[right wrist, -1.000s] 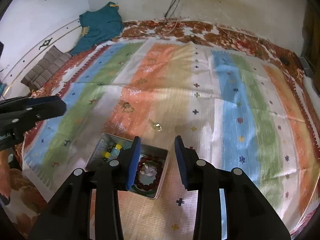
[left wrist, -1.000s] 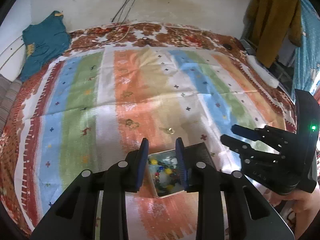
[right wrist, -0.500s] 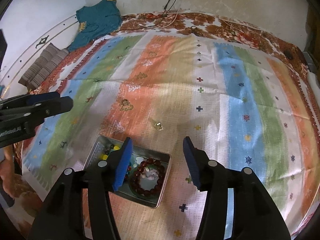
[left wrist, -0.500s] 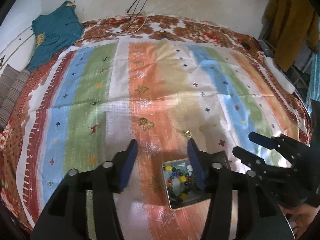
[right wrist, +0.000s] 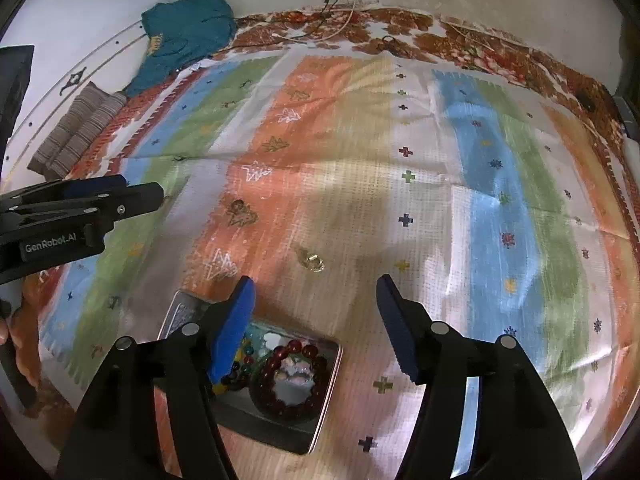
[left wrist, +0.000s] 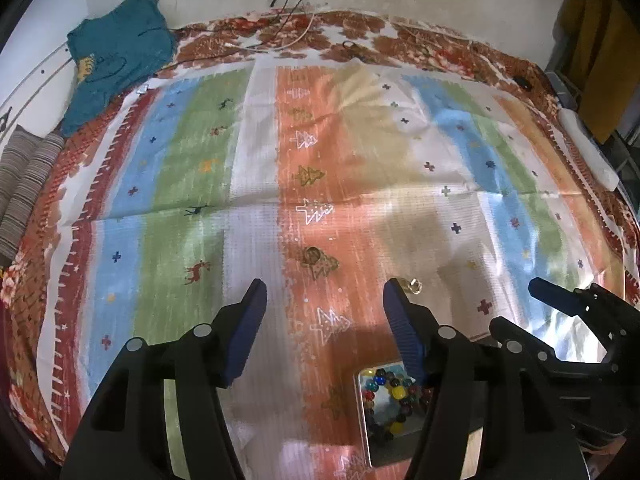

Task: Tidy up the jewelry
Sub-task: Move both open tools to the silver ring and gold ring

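Both claws, left (left wrist: 322, 312) and right (right wrist: 316, 312), spread empty: lower right squarely over ring (right wrist: 314, 261), pinch gently, carry to tin (right wrist: 326, 380).

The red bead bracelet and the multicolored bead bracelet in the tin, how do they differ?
The red bead bracelet is a single dark red colour, while the multicolored bead bracelet mixes yellow, blue, red and dark beads. The red bead bracelet's beads look larger than the multicolored bead bracelet's. The red bead bracelet shows fully in the right wrist view; there the multicolored bead bracelet sits partly behind a gripper finger. Both lie flat in the tin.
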A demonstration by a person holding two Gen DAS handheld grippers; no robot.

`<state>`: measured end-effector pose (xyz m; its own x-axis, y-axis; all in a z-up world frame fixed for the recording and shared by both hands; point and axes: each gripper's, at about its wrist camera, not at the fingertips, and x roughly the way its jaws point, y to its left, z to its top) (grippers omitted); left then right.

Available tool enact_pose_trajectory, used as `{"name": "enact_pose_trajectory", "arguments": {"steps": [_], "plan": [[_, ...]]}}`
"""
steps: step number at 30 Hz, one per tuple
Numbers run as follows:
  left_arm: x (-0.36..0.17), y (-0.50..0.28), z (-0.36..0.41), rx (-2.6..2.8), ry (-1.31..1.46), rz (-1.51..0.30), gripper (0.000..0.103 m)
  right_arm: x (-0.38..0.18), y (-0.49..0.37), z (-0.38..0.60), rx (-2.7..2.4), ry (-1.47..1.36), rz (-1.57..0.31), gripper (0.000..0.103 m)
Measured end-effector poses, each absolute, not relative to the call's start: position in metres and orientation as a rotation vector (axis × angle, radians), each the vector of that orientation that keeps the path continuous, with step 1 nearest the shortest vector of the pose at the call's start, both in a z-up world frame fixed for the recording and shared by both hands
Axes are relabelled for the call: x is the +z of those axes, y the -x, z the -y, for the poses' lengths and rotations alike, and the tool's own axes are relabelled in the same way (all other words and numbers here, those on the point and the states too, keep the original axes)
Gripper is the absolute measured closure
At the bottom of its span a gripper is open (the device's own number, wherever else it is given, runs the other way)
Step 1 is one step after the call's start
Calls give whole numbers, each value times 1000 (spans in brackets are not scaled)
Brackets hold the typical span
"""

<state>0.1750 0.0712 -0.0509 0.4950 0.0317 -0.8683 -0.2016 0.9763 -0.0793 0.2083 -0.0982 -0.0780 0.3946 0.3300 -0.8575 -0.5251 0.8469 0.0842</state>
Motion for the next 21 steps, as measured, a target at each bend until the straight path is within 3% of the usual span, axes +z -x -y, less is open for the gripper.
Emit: {"name": "enact_pose_trajectory", "arguments": {"steps": [21], "plan": [[-89,-221,-82,167,160,-1136,42,-116,-241,70,578,226,-1140,40]]}}
